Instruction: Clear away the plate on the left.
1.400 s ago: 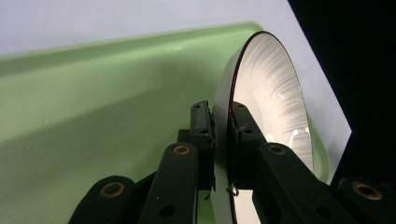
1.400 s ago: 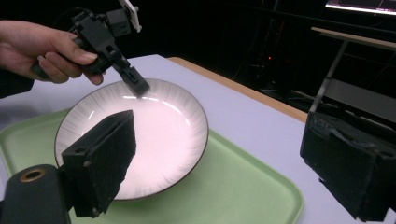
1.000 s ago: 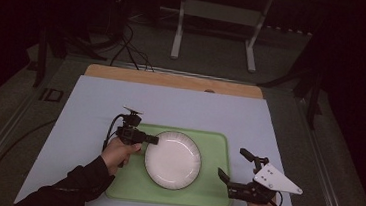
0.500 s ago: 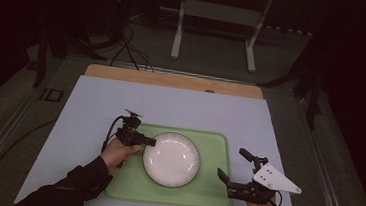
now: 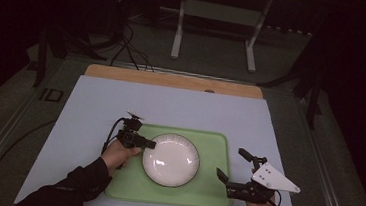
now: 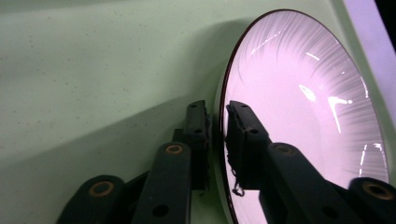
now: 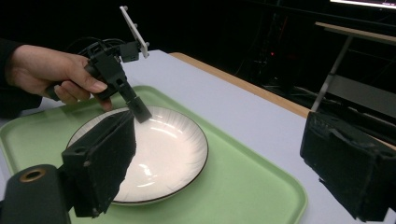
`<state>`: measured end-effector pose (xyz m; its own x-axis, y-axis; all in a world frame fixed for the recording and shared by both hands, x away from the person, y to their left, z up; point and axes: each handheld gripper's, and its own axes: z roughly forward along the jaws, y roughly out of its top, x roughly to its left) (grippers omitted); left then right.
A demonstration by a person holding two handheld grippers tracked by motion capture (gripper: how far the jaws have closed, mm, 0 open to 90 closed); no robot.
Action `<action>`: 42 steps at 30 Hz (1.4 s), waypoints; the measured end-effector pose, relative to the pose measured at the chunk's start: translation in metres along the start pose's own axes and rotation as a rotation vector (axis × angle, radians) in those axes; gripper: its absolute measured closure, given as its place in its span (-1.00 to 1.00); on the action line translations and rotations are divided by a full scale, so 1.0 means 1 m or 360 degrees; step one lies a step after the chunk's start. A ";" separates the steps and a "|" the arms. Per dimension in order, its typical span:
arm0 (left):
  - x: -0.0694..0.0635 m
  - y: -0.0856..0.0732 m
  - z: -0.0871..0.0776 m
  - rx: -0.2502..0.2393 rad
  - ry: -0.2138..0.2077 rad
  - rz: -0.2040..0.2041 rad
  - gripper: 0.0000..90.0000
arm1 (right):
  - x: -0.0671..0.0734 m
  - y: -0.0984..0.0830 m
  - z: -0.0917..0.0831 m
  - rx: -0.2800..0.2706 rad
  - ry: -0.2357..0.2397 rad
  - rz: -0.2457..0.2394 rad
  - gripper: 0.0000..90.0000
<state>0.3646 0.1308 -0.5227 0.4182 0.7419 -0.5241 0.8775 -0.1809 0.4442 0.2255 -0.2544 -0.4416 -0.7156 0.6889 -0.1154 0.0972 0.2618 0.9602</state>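
A white plate [image 5: 171,159] with a dark rim lies flat in a green tray [image 5: 211,188]. My left gripper [image 5: 148,143] reaches from the left to the plate's left rim. In the left gripper view the rim [image 6: 220,116] runs between the two black jaws of the left gripper [image 6: 217,114]. The jaws have just been opening, and a thin gap shows beside the rim. From the right gripper view, the left gripper [image 7: 139,113] rests its tip on the plate [image 7: 163,149]. My right gripper [image 5: 230,162] stands wide open at the tray's right edge with nothing between its fingers.
The tray sits on a pale sheet [image 5: 170,107] over a wooden table with a bare strip [image 5: 173,79] at the far edge. Beyond the table stand a metal frame [image 5: 216,15] and floor cables [image 5: 125,48].
The plate looks slightly smaller and lower than a second ago, as if settled onto the tray. The left gripper stays at its rim. The right gripper has not moved.
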 end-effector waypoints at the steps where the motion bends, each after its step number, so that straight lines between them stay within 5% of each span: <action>1: -0.001 0.001 -0.001 -0.0001 -0.0011 -0.0001 0.64 | 0.000 0.000 0.000 0.0001 0.0000 0.0004 -0.77; 10: -0.019 0.006 -0.023 -0.0039 0.0138 0.0217 0.31 | 0.000 0.000 0.001 0.0012 0.0006 0.0007 -0.77; 15: -0.027 0.007 -0.041 -0.0109 0.0118 0.0314 -0.04 | 0.000 0.000 0.002 0.0011 0.0007 0.0006 -0.77; 18: -0.030 0.006 -0.051 -0.0126 0.0039 0.0410 -0.27 | 0.000 0.000 0.002 0.0013 0.0003 -0.0001 -0.77; 23: -0.034 0.005 -0.064 -0.0187 -0.0022 0.0437 -0.51 | 0.001 0.000 0.001 0.0010 0.0000 0.0000 -0.77; 29: -0.038 -0.002 -0.076 -0.0257 -0.0020 0.0505 -0.70 | 0.000 0.000 0.000 0.0008 -0.0002 -0.0003 -0.77; 32: -0.038 -0.007 -0.079 -0.0285 -0.0063 0.0545 -0.98 | 0.000 0.000 0.000 0.0007 -0.0001 -0.0001 -0.77; 42: -0.038 -0.019 -0.096 -0.0370 -0.0043 0.0626 -0.99 | 0.000 0.000 0.000 0.0015 0.0004 -0.0003 -0.77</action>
<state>0.3091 0.1681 -0.4411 0.7177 0.6282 -0.3005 0.5762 -0.2934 0.7628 0.2255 -0.2537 -0.4416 -0.7175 0.6867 -0.1168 0.1020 0.2694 0.9576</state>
